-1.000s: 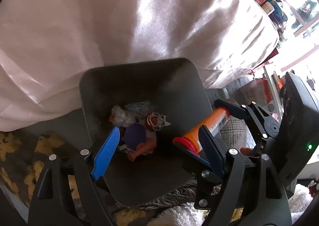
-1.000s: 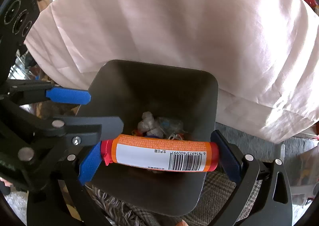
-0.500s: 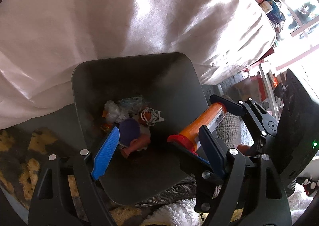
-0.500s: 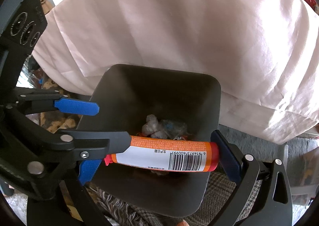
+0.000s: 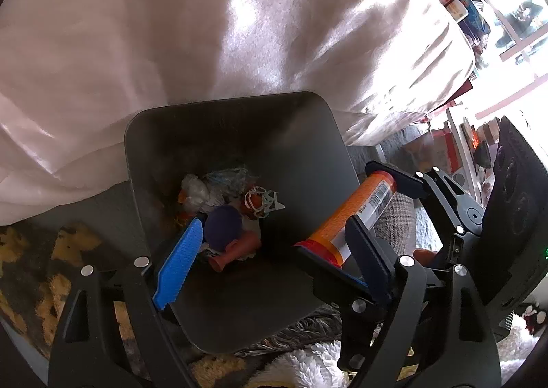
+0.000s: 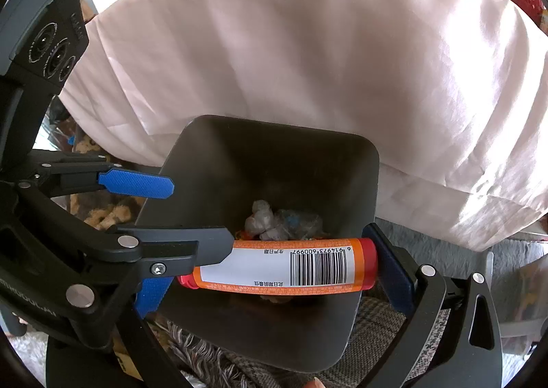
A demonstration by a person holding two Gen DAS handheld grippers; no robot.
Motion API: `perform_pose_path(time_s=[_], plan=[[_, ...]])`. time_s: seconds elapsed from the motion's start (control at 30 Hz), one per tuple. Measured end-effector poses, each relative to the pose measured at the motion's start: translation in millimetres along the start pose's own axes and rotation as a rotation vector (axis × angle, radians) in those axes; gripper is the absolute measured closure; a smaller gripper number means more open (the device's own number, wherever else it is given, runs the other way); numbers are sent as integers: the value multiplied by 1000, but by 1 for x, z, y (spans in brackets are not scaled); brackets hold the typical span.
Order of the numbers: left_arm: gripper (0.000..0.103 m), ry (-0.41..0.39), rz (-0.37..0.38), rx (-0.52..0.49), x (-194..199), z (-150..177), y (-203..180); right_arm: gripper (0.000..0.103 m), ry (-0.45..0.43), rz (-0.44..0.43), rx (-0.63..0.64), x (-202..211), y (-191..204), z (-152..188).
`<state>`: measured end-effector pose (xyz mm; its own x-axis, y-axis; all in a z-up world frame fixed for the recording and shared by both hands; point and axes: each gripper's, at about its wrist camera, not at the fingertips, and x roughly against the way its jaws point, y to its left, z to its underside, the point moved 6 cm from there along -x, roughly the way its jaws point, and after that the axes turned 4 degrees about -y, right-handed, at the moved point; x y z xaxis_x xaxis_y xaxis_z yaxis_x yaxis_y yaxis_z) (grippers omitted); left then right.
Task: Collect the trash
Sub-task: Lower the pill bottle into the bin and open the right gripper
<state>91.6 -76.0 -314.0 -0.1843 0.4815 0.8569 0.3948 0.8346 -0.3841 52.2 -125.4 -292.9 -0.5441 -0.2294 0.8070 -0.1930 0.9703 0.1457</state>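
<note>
Over the mouth of the dark bin point(image 6: 294, 161), which stands hard against the hanging edge of a pale pink sheet point(image 6: 308, 45), both grippers hover side by side. One orange tube point(image 6: 284, 266) with a red cap and a barcode lies crosswise above the opening, clamped end to end between the pads of the right gripper point(image 6: 274, 271), its capped end tucked behind the nearer finger of the left gripper. The left gripper point(image 5: 270, 261) has its jaws spread wide with nothing between them; they have just been opening a touch further. Room is tight: the sheet closes off the far rim, the two tools crowd the near rim, and only the well of the bin is free below. At the bottom sits a small heap of rubbish point(image 5: 226, 203): some crumpled white wrappers, one dark purple round piece, one pinkish stub. Patterned rugs point(image 5: 30, 251) lie around the base. Compared with a moment ago, the bin sits slightly farther left in the left camera's view; the tube is gripped just as before.
</note>
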Motion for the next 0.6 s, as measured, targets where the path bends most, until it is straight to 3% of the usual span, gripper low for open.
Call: perform_pose_path(time_s=[0.6], plan=[[22, 11, 6, -11, 1, 1, 0, 2, -25, 7, 20, -3, 1, -2]])
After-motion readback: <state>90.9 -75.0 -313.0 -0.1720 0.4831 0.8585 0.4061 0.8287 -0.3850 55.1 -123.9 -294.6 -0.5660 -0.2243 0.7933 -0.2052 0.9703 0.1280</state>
